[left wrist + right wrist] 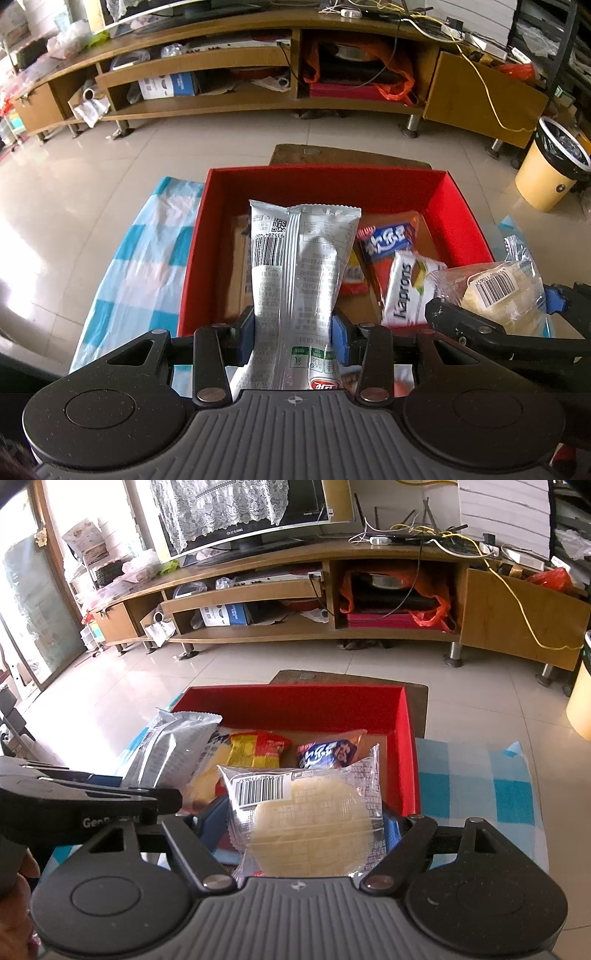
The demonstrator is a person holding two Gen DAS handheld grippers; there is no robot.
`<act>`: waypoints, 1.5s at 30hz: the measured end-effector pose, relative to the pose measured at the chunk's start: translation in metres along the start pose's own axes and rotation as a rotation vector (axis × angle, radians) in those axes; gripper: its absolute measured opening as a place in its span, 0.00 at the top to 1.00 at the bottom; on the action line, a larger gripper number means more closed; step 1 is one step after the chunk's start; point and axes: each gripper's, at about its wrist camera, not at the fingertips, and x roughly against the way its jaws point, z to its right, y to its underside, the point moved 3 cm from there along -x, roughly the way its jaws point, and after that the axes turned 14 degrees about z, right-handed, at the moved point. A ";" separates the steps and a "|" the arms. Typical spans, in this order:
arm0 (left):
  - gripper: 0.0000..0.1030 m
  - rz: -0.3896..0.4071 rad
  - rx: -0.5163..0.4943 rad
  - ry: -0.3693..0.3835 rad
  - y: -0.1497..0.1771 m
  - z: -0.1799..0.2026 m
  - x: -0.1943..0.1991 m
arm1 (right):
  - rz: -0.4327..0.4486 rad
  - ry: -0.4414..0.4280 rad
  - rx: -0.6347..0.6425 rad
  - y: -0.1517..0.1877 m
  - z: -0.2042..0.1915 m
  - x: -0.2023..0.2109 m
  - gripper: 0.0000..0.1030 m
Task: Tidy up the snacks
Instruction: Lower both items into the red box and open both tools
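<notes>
My left tongs (293,328) pinch a long silver snack packet (299,266) about a third of the way up, the blue pads (341,341) pressing its sides in. Its long axis runs straight out ahead of me, along the line of the fingers, and its crimped far end already hangs over the inside of the red box (325,177). My right tongs (306,830) grip a clear-wrapped round wafer (310,823) across its width, barcode end pointing away from me, so the pads stand about half spread on it.

The box lies directly ahead of and below both tongs, its near wall under the packets. Seen from the left tongs, the free patch of cardboard floor is ahead and to the left; the Kaprons packet (404,291), a blue packet (388,242) and a red-and-yellow packet (258,753) crowd the part ahead and to the right. The right tongs sit just to the right of the left ones, close enough that the packets nearly touch.

I judge the left tongs the better placed for that open left strip, laying the silver packet lengthwise along the left wall. The wafer would then go on top of the snacks on the right. The box stands on a blue-checked cloth (480,786) over the tabletop.
</notes>
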 end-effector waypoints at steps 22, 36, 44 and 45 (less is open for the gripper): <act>0.51 -0.031 -0.004 -0.067 -0.021 -0.004 -0.063 | -0.025 0.010 0.018 -0.013 0.016 -0.079 0.26; 0.33 -0.005 -0.029 -0.108 -0.022 -0.005 -0.063 | -0.025 0.045 0.024 -0.015 0.022 -0.086 0.22; 0.29 0.005 -0.024 -0.105 -0.023 -0.007 -0.058 | 0.007 0.064 0.048 -0.019 0.020 -0.082 0.21; 0.29 0.003 -0.022 -0.104 -0.023 -0.007 -0.058 | 0.006 0.063 0.047 -0.018 0.021 -0.082 0.21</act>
